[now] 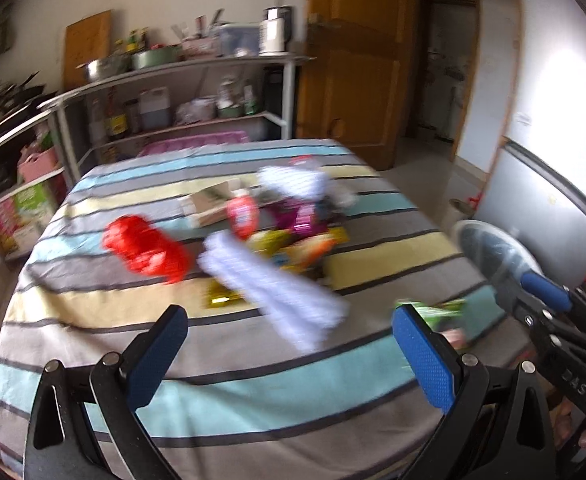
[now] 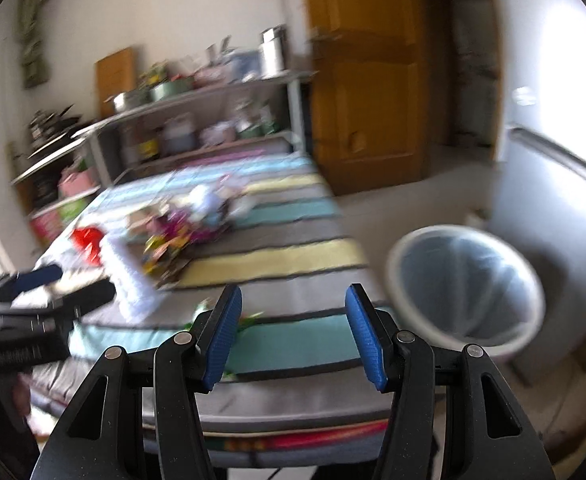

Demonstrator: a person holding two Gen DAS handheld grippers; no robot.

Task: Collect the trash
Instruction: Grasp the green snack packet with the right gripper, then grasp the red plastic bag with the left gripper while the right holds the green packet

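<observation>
Two open tongs (image 1: 289, 354), one bin (image 2: 467, 292), two tissues (image 1: 277, 288).

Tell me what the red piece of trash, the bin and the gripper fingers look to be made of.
Red trash: probably thin plastic film, judging by its crumpled, glossy folds; blur leaves it open.
Bin: pale rigid rim, likely plastic, with a shiny translucent liner pleated inside.
Fingers: blue pads with a dotted, matte texture, seemingly rubber, on black moulded plastic arms joined by metal pins.
</observation>
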